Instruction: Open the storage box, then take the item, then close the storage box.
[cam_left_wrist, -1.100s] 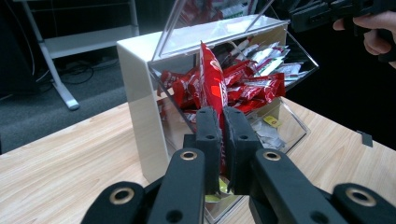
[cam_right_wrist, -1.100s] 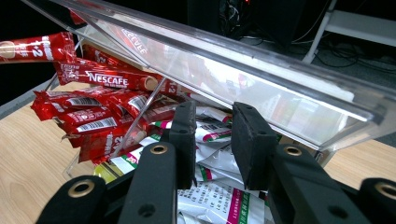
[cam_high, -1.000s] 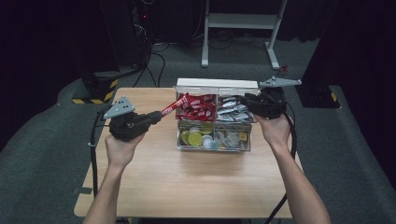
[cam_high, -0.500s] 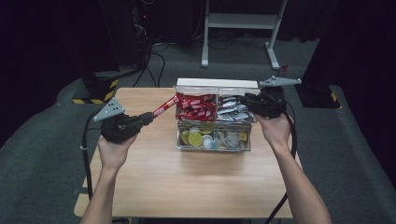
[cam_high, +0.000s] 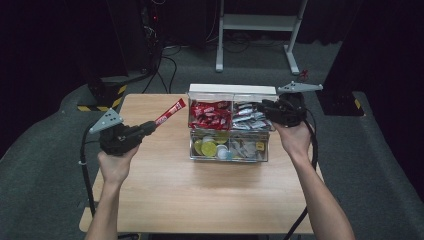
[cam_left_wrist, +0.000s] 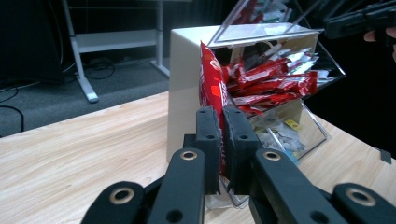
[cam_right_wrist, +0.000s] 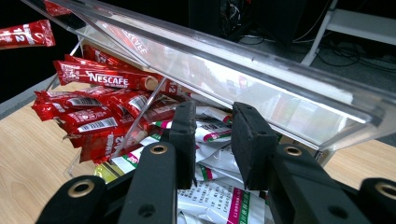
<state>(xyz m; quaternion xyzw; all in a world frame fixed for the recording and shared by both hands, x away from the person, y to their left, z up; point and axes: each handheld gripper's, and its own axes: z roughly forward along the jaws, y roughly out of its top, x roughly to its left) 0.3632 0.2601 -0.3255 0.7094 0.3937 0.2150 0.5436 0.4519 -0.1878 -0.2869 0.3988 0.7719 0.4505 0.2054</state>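
My left gripper is shut on one end of a red coffee stick, which it holds in the air left of the clear compartment box. In the left gripper view the stick stands on edge between the jaws, in front of the box's white side wall. My right gripper is at the box's upper right. Its jaws stand a little apart at the front edge of the raised clear lid and hold it up. Below lie red sticks and white sachets.
The box stands at the far middle of the wooden table; its front compartments hold yellow and white packets. Bare tabletop lies in front and to the left. A white desk frame and cables stand on the floor beyond.
My left gripper has carried the red stick leftward, away from the box and slightly lower. The right gripper and the lid have not moved.
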